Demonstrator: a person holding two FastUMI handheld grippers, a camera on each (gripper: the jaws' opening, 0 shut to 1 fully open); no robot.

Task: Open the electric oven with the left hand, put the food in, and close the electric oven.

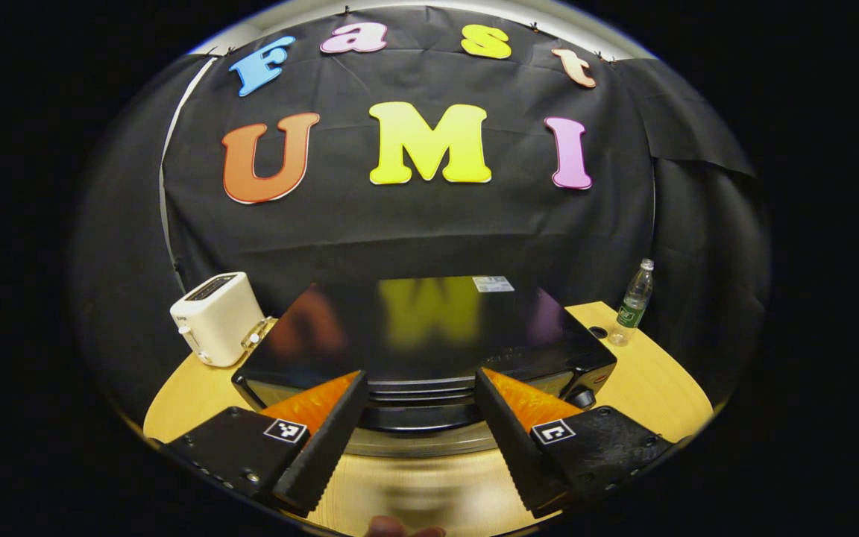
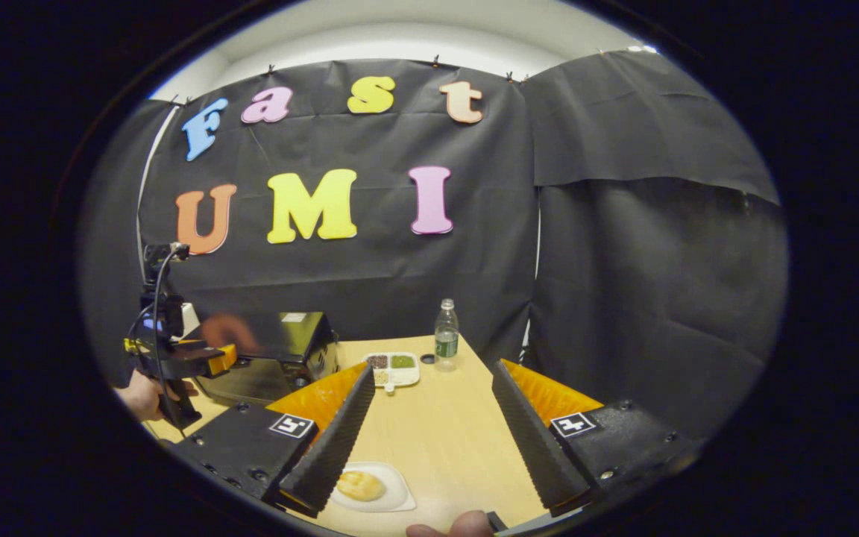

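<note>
The black electric oven [image 1: 429, 328] sits straight ahead in the left gripper view, its glossy top mirroring the wall. My left gripper [image 1: 418, 384] is open, one finger on each side of the upper front edge and the handle [image 1: 414, 418], with a gap to both. The door looks closed. In the right gripper view the oven [image 2: 280, 350] stands at the left, with the left gripper [image 2: 209, 359] held in front of it by a hand [image 2: 142, 395]. My right gripper [image 2: 433, 367] is open above the table. The food, a bread roll [image 2: 359, 485] on a white plate [image 2: 392, 496], lies by its left finger.
A white toaster [image 1: 217, 317] stands left of the oven and a water bottle [image 1: 634, 302] to its right. In the right gripper view a small white tray with sauces [image 2: 394, 369] and the bottle [image 2: 445, 335] sit at the back of the wooden table [image 2: 452, 432].
</note>
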